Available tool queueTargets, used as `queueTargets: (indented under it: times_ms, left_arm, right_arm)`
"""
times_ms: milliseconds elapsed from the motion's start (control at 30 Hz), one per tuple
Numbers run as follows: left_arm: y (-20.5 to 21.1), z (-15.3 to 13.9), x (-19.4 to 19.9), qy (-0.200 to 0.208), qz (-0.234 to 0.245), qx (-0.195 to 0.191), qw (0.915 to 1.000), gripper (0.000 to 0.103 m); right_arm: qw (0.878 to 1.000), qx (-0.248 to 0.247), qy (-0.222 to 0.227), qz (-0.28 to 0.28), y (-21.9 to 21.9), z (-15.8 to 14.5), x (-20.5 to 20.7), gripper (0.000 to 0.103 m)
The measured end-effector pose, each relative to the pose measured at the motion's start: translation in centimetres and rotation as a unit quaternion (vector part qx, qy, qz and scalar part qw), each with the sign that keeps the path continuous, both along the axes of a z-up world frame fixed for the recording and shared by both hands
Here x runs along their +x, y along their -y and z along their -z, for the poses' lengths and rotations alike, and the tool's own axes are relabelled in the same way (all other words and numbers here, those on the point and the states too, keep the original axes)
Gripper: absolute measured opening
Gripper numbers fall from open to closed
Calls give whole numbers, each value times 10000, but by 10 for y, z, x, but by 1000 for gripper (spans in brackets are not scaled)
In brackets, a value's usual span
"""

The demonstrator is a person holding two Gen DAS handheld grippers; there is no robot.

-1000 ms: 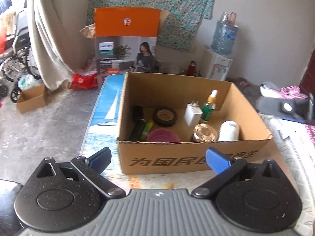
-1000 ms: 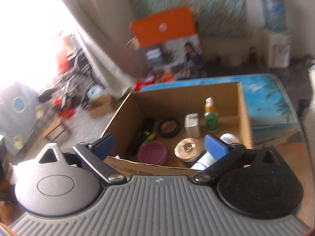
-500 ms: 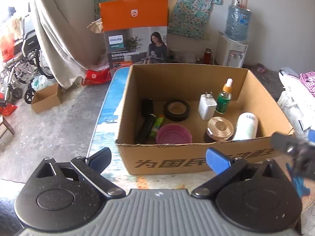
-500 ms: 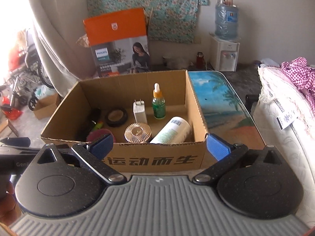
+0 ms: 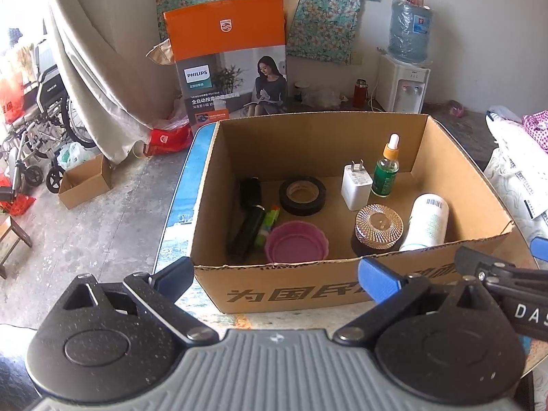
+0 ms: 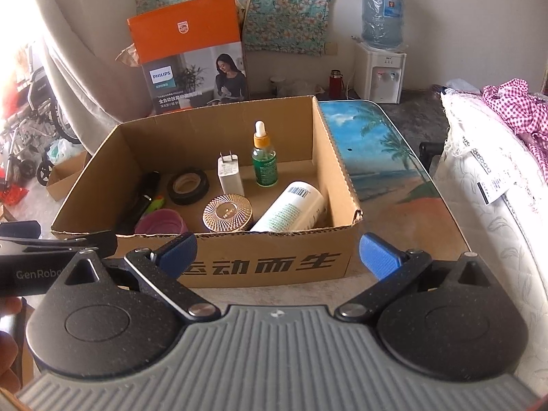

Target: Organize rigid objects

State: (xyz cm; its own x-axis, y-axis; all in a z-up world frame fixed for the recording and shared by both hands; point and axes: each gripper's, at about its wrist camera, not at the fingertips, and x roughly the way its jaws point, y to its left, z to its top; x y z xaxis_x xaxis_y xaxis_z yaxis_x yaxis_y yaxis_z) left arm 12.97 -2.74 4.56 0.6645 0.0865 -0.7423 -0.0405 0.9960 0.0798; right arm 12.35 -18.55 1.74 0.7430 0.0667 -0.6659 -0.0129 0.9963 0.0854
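An open cardboard box (image 5: 308, 294) (image 6: 274, 260) stands on a table with a beach picture (image 6: 387, 157). Inside lie a black tape roll (image 5: 302, 194) (image 6: 187, 186), a white charger (image 5: 356, 182) (image 6: 230, 174), a green dropper bottle (image 5: 386, 171) (image 6: 264, 161), a white bottle on its side (image 5: 426, 222) (image 6: 291, 212), a gold-lidded jar (image 5: 378, 226) (image 6: 227, 213), a pink cup (image 5: 295, 246) (image 6: 161, 222), a black cylinder (image 5: 248, 219) (image 6: 138, 205) and a green marker (image 5: 269, 221). My left gripper (image 5: 274, 279) and right gripper (image 6: 277, 251) hover open before the box's near wall, holding nothing.
An orange appliance carton (image 5: 229, 54) stands behind the table. A water dispenser (image 5: 407, 68) is at the back right, a wheelchair (image 5: 37, 116) and a small cardboard box (image 5: 85, 181) at the left. Bedding (image 6: 496, 171) borders the table's right side.
Both views have risen and steadied over the box. The right gripper swung from the left side to face the box squarely, and now shows at the right edge of the left view.
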Motion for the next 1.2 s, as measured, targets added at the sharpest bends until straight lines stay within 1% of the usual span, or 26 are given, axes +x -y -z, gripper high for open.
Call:
queueTargets:
  times_ms: [567,1200]
  left_arm:
    - [-1,0,1,-21,6,48,10000,102]
    - [0,0,-1,-2,27,34,10000,102]
  right_arm:
    - [9999,-39,-105,15,0,6,5,102]
    - [10000,-62,-73,19,2,6,5,102]
